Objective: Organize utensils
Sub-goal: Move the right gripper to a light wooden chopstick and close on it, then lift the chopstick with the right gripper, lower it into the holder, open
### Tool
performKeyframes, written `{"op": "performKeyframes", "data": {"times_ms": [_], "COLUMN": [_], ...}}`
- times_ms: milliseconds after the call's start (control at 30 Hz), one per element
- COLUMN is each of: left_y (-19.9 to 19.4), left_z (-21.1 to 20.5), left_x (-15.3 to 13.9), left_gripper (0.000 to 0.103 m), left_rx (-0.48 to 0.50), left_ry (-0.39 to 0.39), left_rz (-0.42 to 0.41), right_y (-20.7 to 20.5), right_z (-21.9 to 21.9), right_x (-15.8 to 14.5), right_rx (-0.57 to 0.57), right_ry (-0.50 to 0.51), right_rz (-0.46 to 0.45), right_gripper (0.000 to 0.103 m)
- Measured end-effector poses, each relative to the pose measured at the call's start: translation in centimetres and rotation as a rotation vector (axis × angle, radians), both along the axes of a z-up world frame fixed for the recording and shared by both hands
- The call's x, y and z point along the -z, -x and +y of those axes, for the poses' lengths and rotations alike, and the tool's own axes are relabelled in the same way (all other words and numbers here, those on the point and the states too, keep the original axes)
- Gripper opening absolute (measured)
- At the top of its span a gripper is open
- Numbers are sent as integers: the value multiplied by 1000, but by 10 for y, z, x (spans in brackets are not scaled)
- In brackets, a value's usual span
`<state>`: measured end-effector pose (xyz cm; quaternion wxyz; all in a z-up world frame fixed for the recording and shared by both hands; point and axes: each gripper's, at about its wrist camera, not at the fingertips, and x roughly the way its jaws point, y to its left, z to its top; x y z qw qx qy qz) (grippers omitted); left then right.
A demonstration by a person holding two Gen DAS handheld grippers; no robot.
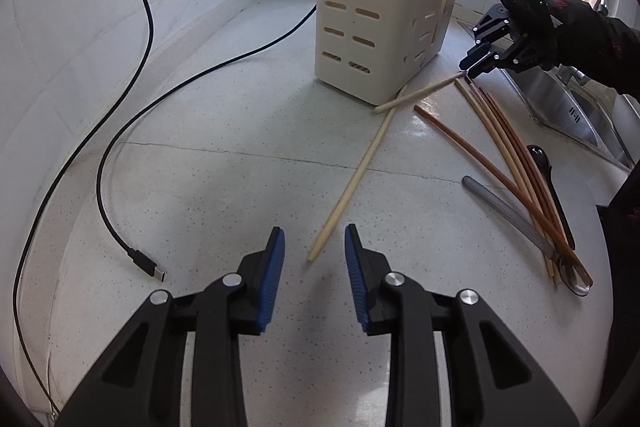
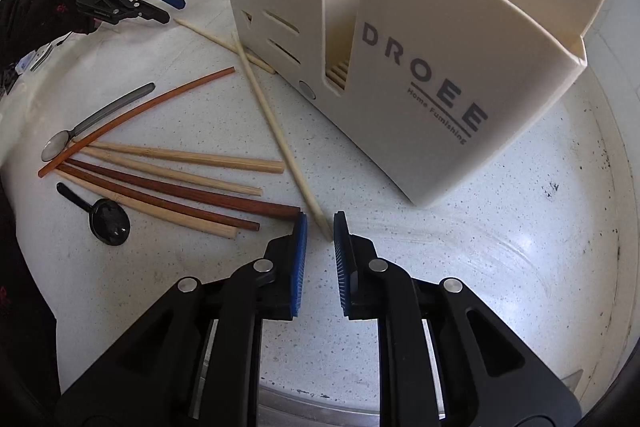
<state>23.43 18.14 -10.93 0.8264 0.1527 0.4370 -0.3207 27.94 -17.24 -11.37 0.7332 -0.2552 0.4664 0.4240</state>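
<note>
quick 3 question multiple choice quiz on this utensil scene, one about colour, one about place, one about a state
1. What colour is the utensil holder?
A. blue
B. cream
C. red

2. Where is the black spoon?
A. lying on the counter beside the loose chopsticks
B. standing inside the holder
C. held in a gripper

3. What state is the left gripper in?
A. shut on the black spoon
B. shut on a chopstick
C. open, gripping nothing

Answers:
1. B, its walls are plain cream with dark lettering.
2. A, it lies flat next to the chopstick pile.
3. C, its blue pads stand well apart, with only a pale chopstick's end ahead of them.
</note>
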Motion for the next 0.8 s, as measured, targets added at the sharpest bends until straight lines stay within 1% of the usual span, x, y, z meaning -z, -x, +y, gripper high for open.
{"op": "performKeyframes", "data": {"times_ms": [67, 200, 267, 333, 400, 433, 600, 700, 800], "left_y": [-1, -2, -3, -6, -6, -5, 2, 5, 9], "left_z": [-1, 1, 3, 4, 2, 1, -11, -12, -11], "left_x": [3, 6, 6, 6, 7, 7, 6, 1, -10], "left_gripper": [28, 20, 18, 13, 10, 7, 6, 6, 6], "left_rx": [14, 57, 60, 65, 72, 76, 104, 96, 74], "left_ry": [-7, -1, 7, 5, -9, -17, -65, -56, -38], "left_rz": [9, 34, 38, 41, 34, 32, -3, -28, -57], "right_y": [-2, -7, -8, -10, -10, -10, -5, -3, -3], "right_z": [4, 4, 3, 2, 1, 2, 5, 3, -2], "right_x": [1, 0, 2, 1, 0, 0, 0, -5, -13], "right_rx": [-22, -40, -51, -56, -61, -64, -74, -50, -13], "right_ry": [18, 22, 20, 19, 27, 33, 54, 27, -26], "right_rz": [8, 19, 22, 34, 31, 27, 4, 1, -4], "right_gripper": [13, 13, 13, 12, 8, 7, 6, 6, 6]}}
